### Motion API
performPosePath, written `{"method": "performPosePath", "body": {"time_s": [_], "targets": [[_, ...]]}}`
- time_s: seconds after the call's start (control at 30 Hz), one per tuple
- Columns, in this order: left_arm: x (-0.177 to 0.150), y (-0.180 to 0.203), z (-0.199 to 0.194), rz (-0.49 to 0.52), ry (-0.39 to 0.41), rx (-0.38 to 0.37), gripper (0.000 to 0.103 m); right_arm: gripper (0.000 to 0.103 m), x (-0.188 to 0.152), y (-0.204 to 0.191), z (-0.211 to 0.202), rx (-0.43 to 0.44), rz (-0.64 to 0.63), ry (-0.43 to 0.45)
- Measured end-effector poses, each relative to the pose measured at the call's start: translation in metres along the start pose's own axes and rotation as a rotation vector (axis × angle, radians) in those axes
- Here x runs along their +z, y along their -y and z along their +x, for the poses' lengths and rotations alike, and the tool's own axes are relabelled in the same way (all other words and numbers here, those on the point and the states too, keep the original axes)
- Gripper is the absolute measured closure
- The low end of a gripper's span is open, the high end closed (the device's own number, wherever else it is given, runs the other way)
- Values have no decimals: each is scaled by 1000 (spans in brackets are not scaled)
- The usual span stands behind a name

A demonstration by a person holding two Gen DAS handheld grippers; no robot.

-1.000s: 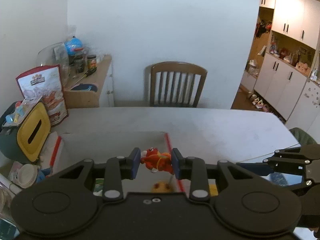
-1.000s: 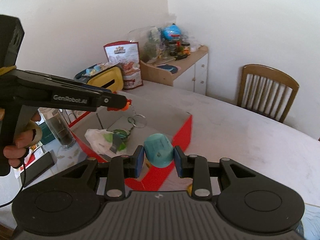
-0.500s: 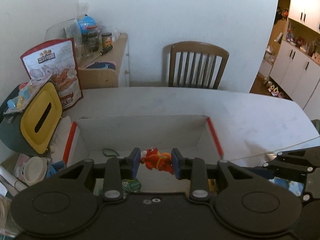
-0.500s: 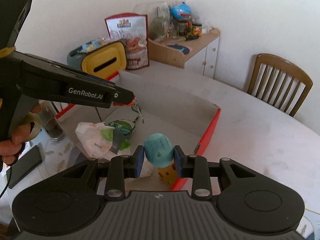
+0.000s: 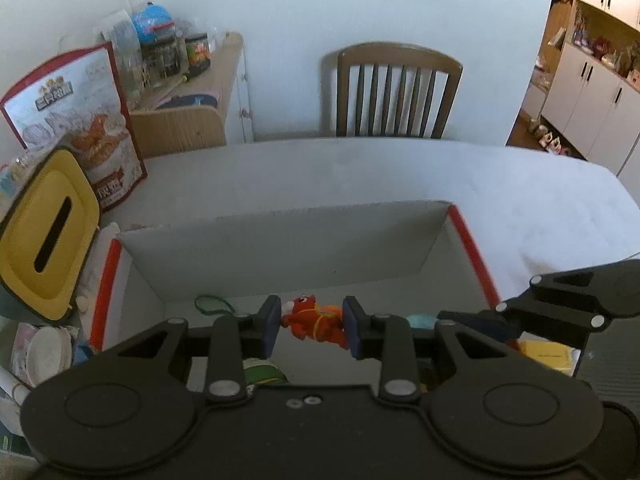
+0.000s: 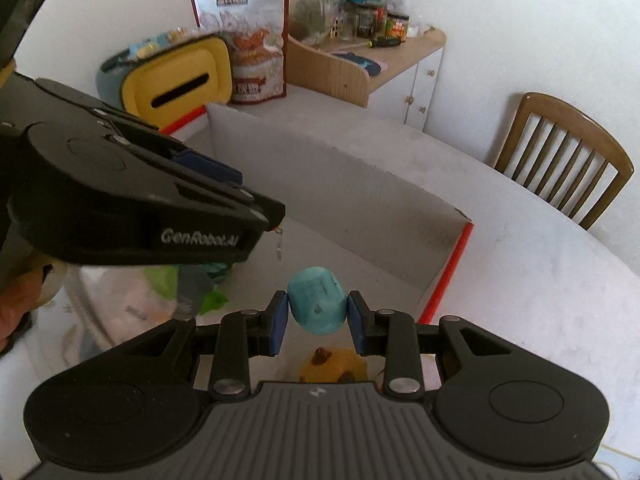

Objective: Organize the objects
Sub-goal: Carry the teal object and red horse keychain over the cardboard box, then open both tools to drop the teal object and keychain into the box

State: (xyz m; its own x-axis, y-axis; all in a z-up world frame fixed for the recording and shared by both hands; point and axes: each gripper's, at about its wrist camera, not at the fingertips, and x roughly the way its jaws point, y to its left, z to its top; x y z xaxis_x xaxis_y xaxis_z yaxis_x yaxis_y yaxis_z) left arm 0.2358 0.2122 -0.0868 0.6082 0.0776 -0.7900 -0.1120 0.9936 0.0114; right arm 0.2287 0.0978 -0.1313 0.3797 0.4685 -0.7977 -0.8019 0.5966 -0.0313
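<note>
- Red toy figure (image 5: 314,320): pinched between the two blue pads of the left gripper (image 5: 312,326), held in the air above the inside of the box (image 5: 280,240); a short chain with a metal ring hangs from it in the right wrist view.
- Teal egg-shaped toy (image 6: 317,306): clamped between the jaws of the right gripper (image 6: 318,318), also over the box, near its red-edged side at 3 o'clock.
- Box: open-topped cardboard tray with grey inner walls and red rims, resting on the white tabletop (image 5: 400,176); its far wall stands at 12 o'clock in the left wrist view.
- Contents of the box: a green cord loop (image 5: 212,305) on the floor at 10 o'clock of the left jaws; a clear bag with green pieces (image 6: 160,292), blurred, possibly wrapping small items; a yellow toy (image 6: 334,368) directly below the right jaws.
- Yellow-lidded tissue holder (image 5: 44,248): just outside the box at 9 o'clock, with a snack bag (image 5: 76,128) upright behind it.
- Wooden chair (image 5: 394,90): at 12 o'clock beyond the tabletop, against the wall.
- Hand (image 6: 18,300): partly visible at 9 o'clock in the right wrist view, gripping the left gripper's handle.
</note>
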Motion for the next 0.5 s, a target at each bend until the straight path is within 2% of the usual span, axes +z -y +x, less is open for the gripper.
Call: {"method": "performPosePath", "body": {"time_s": [0.27,0.5], "targets": [[-6,-12,32,-35,-95,-2,71,71,-2,1,20,8,-2,-50],[-13,-13,48,-26,-168,3,71,71,-5,-1,27,18,-9,-75]]}}
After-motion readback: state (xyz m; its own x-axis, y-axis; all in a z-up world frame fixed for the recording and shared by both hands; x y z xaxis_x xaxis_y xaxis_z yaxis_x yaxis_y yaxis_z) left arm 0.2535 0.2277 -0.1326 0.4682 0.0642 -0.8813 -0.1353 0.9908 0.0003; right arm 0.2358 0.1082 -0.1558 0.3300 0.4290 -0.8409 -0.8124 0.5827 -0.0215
